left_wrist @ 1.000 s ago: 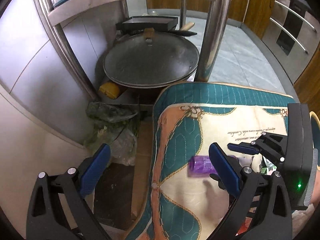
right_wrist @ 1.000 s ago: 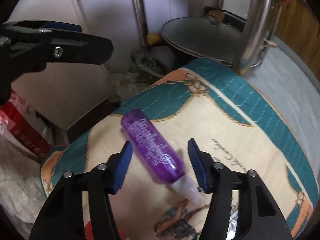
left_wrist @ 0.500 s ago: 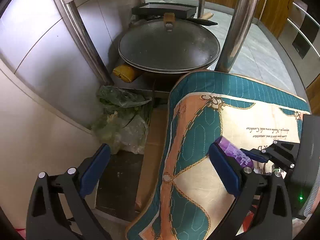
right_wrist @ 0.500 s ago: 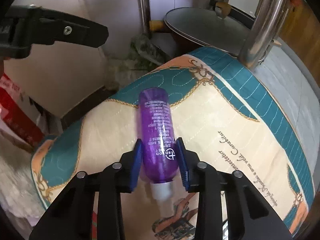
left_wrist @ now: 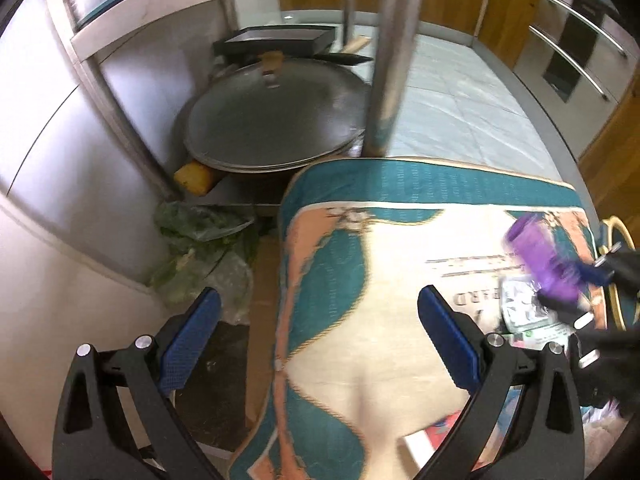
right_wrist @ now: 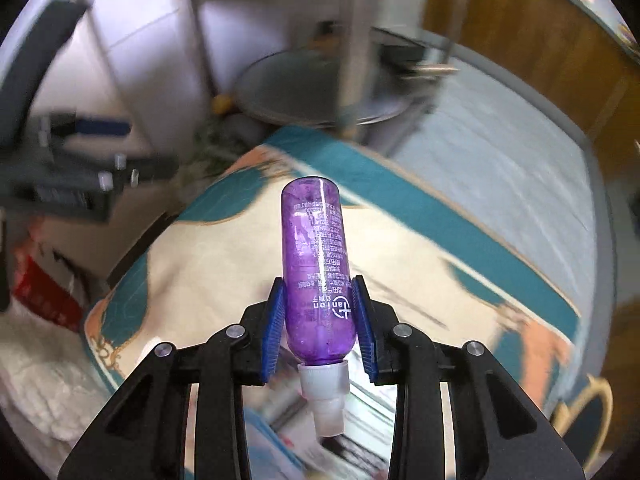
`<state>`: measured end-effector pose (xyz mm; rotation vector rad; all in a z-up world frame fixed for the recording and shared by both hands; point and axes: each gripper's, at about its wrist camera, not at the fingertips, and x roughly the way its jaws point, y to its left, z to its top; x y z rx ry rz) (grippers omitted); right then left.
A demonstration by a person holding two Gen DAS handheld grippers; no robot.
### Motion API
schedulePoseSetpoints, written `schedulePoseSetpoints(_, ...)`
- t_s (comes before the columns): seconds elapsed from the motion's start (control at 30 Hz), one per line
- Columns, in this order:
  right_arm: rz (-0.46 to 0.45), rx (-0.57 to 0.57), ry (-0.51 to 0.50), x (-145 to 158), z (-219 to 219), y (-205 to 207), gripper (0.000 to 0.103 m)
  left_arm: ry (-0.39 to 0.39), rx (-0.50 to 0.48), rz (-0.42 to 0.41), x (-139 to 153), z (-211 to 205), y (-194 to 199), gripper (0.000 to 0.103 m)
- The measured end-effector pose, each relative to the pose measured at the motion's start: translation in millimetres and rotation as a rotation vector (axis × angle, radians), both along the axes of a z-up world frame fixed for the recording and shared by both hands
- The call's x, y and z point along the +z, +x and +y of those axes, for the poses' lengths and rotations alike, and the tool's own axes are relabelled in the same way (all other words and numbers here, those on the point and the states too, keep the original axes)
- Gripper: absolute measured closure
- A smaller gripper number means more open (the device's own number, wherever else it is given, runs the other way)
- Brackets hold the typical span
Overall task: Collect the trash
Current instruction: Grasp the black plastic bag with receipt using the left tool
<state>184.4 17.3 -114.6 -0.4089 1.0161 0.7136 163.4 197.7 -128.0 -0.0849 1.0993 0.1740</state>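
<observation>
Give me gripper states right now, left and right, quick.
Left gripper: open, holding nothing, above the edge of the quilted cushion.
Right gripper: shut on the purple bottle, gripped near its white cap end.

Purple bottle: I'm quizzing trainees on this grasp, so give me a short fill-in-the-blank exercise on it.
1. The right gripper is shut on the ____ bottle.
2. The bottle's white cap points ____ the camera.
3. The left gripper has its jaws ____.
4. Beyond the cushion, a large round ____ sits on the rack.

Missing words: purple; toward; open; lid
</observation>
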Motion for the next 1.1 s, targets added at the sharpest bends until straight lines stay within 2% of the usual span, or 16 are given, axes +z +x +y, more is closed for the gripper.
schedulePoseSetpoints(0.1,-0.010,-0.118,0.023,34.0,-46.0,7.4,0.069,-0.002,-0.069,0.002,0.2,-27.7,7.8,0.006)
schedulePoseSetpoints(0.2,-0.030,-0.210,0.026,54.2,-86.1,3.4,0.069,-0.008,-0.138,-0.005,2.9,-55.5,14.0,0.006)
schedulePoseSetpoints(0.37,-0.060,-0.321,0.059,58.6,-142.5,-7.5,0.069,0.006,-0.273,0.014,-4.9,-106.8,21.0,0.006)
schedulePoseSetpoints(0.43,-0.049,-0.359,0.073,58.2,-163.0,-4.0,0.069,0.012,-0.297,0.032,-10.6,-121.5,23.6,0.006)
schedulePoseSetpoints(0.47,-0.077,-0.366,0.075,61.2,-171.1,-3.5,0.069,0.008,-0.309,0.042,-14.7,-131.1,25.8,0.006)
schedulePoseSetpoints(0.53,-0.102,-0.372,0.067,61.0,-175.7,-2.2,0.069,-0.010,-0.338,0.054,-20.9,-146.8,29.8,0.006)
schedulePoseSetpoints(0.67,-0.060,-0.417,0.062,52.1,-193.9,6.0,0.069,-0.019,-0.397,0.092,-36.4,-182.4,40.1,0.006)
schedulePoseSetpoints(0.77,-0.070,-0.414,0.049,50.6,-198.9,6.8,0.069,-0.025,-0.414,0.142,-51.5,-202.5,45.4,0.006)
schedulePoseSetpoints(0.93,-0.066,-0.408,0.045,46.0,-207.3,5.2,0.069,-0.028,-0.459,0.172,-64.2,-232.6,50.9,0.006)
schedulePoseSetpoints(1.1,-0.090,-0.416,0.027,43.5,-220.7,6.6,0.069,-0.165,-0.582,0.166,-46.9,-270.6,37.6,0.006)
